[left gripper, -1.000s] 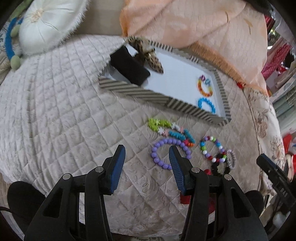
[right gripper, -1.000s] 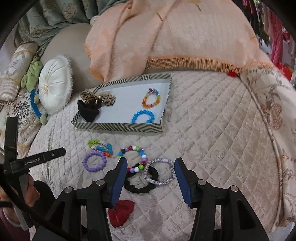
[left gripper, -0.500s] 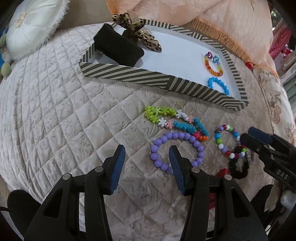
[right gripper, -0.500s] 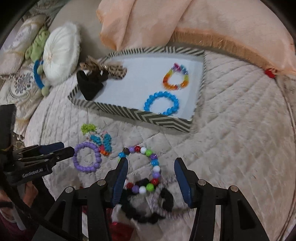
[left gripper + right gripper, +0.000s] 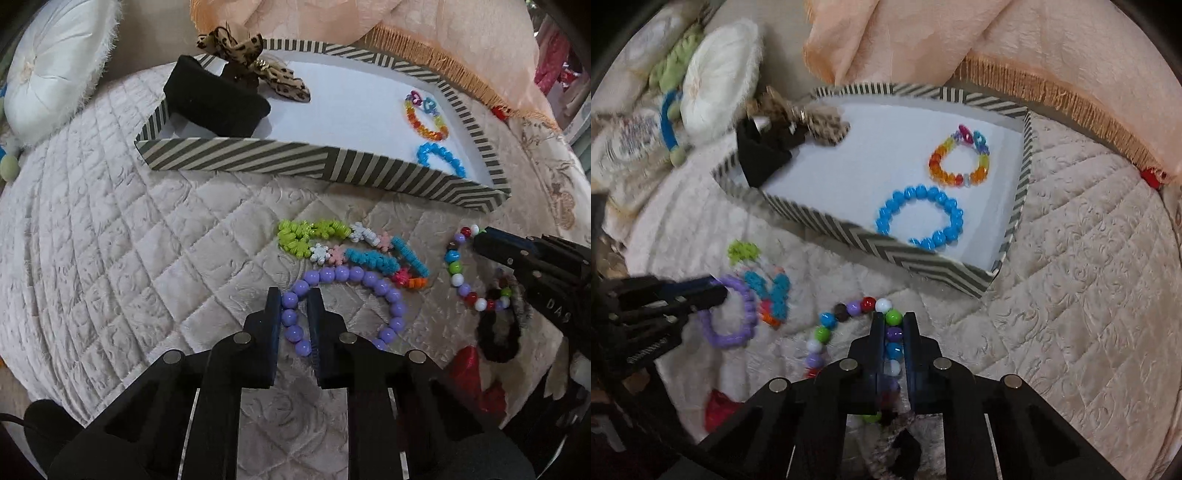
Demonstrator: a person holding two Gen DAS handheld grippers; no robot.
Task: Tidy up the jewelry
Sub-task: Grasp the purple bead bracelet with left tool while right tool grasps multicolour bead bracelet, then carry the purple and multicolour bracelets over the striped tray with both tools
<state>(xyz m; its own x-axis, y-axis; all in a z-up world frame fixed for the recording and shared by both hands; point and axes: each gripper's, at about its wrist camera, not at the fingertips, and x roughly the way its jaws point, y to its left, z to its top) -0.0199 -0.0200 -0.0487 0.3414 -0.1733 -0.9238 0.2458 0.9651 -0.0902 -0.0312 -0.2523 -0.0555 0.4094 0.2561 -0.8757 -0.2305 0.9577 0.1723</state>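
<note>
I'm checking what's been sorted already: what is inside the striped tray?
The striped tray holds a blue bracelet, a rainbow bracelet, a black pad and a leopard bow. Anything under the pad or bow is hidden.

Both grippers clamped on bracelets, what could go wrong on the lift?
1. The multicolor bracelet lies over the black scrunchie; lifting may drag it along.
2. The purple bracelet touches the flower-bead bracelet, which could snag.
3. Each grip holds only a few round beads; they may slip.

Purple bead bracelet (image 5: 354,291) and multicolour one (image 5: 849,325) (both flat) on quilt.
</note>
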